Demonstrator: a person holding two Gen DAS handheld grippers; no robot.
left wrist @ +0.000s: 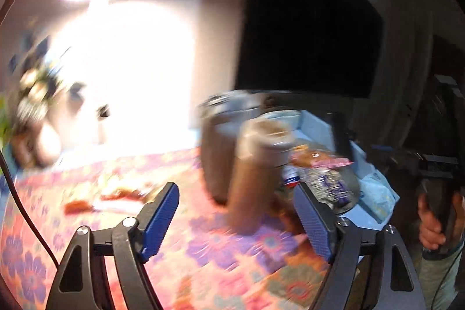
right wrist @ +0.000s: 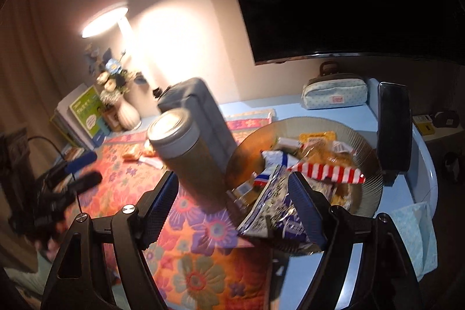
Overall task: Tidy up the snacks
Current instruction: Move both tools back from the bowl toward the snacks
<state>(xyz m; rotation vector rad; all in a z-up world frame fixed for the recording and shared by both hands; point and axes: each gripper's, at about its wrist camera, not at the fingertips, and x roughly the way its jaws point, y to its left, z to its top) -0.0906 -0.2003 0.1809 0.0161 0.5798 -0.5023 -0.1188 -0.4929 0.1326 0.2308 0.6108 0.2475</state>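
Observation:
A ribbed glass bowl [right wrist: 369, 161] holds several snack packets, among them a red-and-white striped one [right wrist: 328, 172] and a blue-and-white bag [right wrist: 276, 211] that hangs over its near rim. My right gripper [right wrist: 232, 208] is open and empty, just in front of the bowl. My left gripper [left wrist: 235, 217] is open and empty over the floral cloth [left wrist: 218, 252]; it also shows at the left of the right wrist view [right wrist: 84, 167]. Loose snacks [left wrist: 116, 193] lie on the cloth to the left; they show in the right wrist view too [right wrist: 136, 154]. The left view is blurred.
A tall round tin [right wrist: 186, 153] and a grey box [right wrist: 200, 112] stand between cloth and bowl. A phone [right wrist: 393, 130] stands right of the bowl. A pencil case [right wrist: 334, 95], lamp [right wrist: 104, 19], vase of flowers [right wrist: 125, 106] and books [right wrist: 84, 112] line the back.

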